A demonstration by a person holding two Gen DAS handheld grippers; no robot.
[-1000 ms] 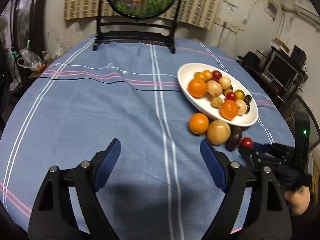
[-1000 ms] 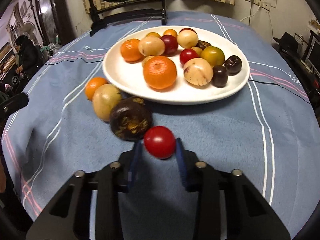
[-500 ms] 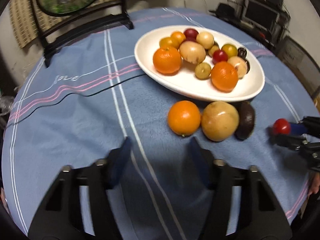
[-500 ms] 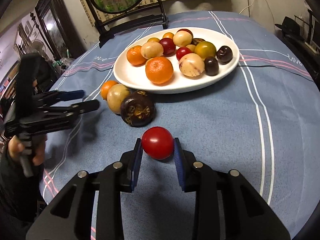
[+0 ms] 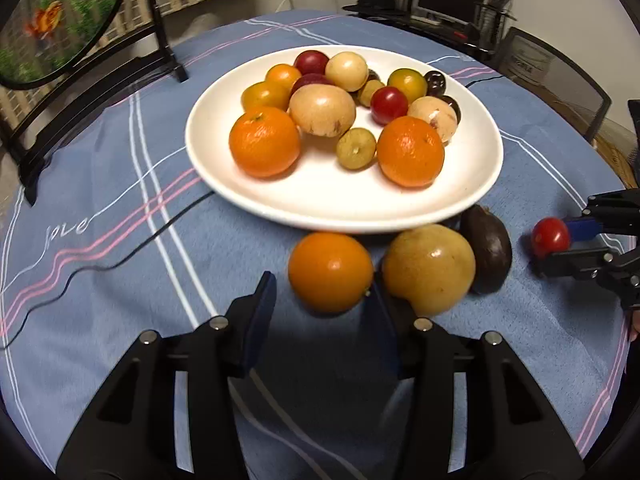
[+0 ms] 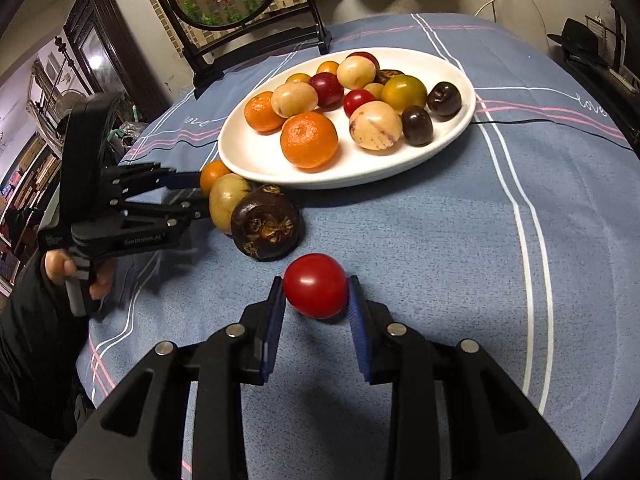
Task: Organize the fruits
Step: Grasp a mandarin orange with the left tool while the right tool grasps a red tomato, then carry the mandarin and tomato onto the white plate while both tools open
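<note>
Right gripper (image 6: 316, 304) jaws are clamping a red tomato (image 6: 315, 285) above the surface (image 6: 460, 240). Left gripper (image 5: 322, 300) jaws are standing apart around a loose orange (image 5: 330, 271) beside the plate (image 5: 312, 204).

The tablecloth (image 5: 120, 184) bears the embroidered word "love".

Pretty cramped along the near rim of the white plate (image 5: 472, 200): 3 loose fruits are sitting in a touching row there, the orange (image 5: 330, 272), the yellow fruit (image 5: 430, 268) and the dark mangosteen (image 6: 266, 226), blocking any low pass. The plate's front part is lying bare. The tablecloth (image 6: 460, 240) toward the table's right edge is staying wide open.
</note>
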